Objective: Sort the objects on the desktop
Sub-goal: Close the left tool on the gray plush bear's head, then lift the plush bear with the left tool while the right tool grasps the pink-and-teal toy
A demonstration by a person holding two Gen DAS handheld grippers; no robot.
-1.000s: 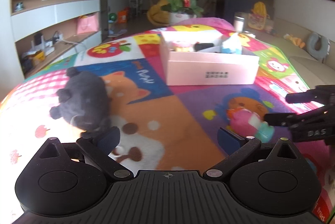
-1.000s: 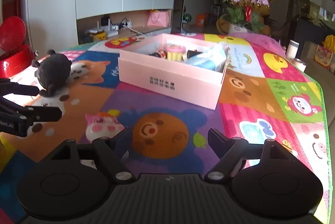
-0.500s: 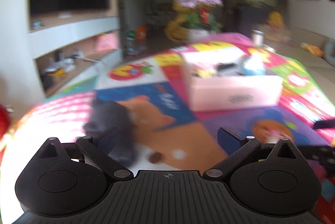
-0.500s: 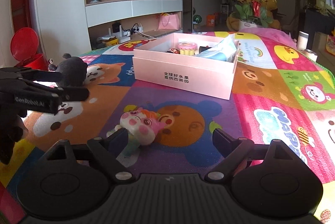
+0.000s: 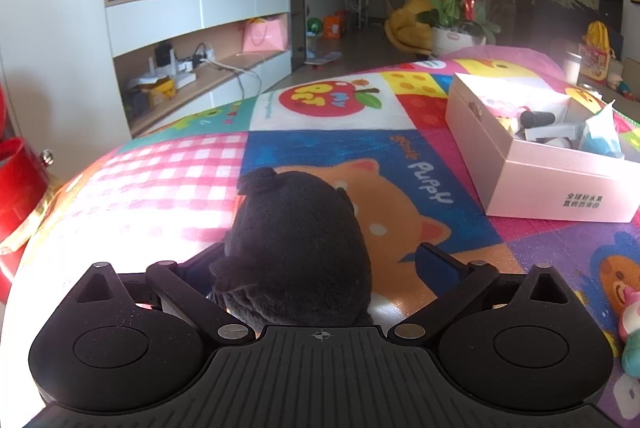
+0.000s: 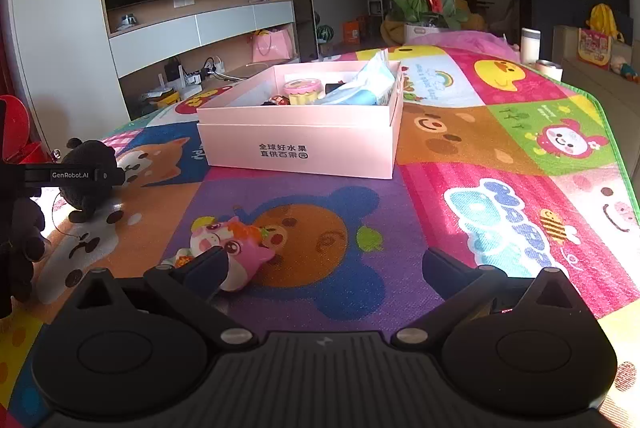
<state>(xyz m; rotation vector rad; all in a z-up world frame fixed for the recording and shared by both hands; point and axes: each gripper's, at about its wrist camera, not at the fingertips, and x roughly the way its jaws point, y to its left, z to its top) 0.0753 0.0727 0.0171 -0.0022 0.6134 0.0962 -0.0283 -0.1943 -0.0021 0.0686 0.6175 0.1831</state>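
Observation:
A dark grey plush toy [image 5: 296, 240] lies on the colourful mat between the fingers of my left gripper [image 5: 316, 264], which is open around it. It also shows in the right wrist view [image 6: 90, 180], with the left gripper [image 6: 72, 175] at it. A pink pig toy [image 6: 230, 248] lies on the mat just ahead of my right gripper [image 6: 324, 264], which is open and empty; the toy is by its left finger. The pink box [image 6: 298, 148] holds several small items and a blue pack [image 6: 360, 88]. The box also shows in the left wrist view [image 5: 560, 188].
The play mat [image 6: 500, 196] covers the table; its right edge drops off at the far right. A white cup [image 6: 530, 44] stands beyond the mat at the back. A red bin [image 5: 16, 184] stands left of the table. A flower pot [image 6: 424, 0] is behind.
My left gripper swung left and moved in around the grey plush toy. My right gripper drew closer to the pink pig toy, which now lies by its left finger.

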